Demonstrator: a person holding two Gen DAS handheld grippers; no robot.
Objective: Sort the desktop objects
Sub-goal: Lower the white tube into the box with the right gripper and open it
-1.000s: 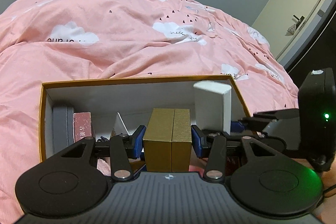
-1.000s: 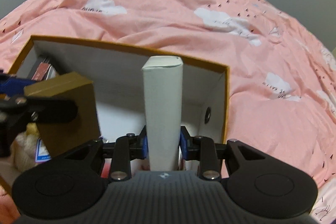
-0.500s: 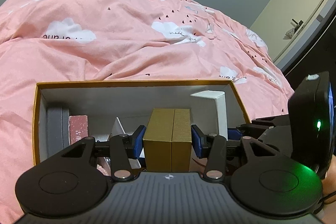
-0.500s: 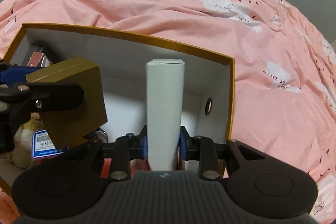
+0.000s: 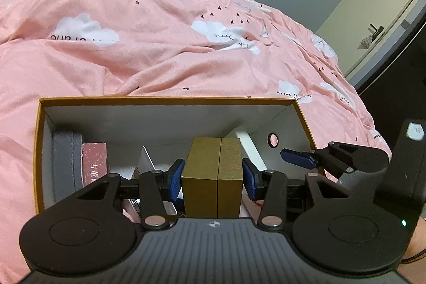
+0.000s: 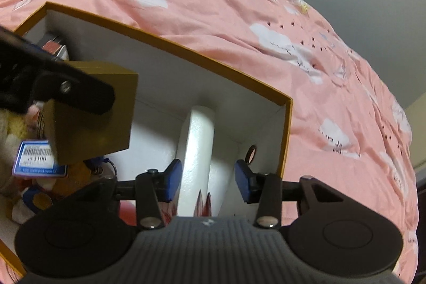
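A pink cloud-print duvet (image 5: 165,52) is spreading across the bed, and an orange-rimmed storage box (image 5: 159,98) is sitting on it. Along its left wall a grey case (image 5: 65,161) and a dark red box (image 5: 94,164) are standing upright. The left gripper (image 5: 212,175) is clamping a gold box (image 5: 213,177) over the middle; I'd lower it straight into the free floor before loosening. Further right, the right gripper (image 6: 208,177) is opening its jaws around the white box (image 6: 198,151), which is resting in the right corner with the right pad already clear. A plush toy and a price tag (image 6: 37,160) are lying lower left.
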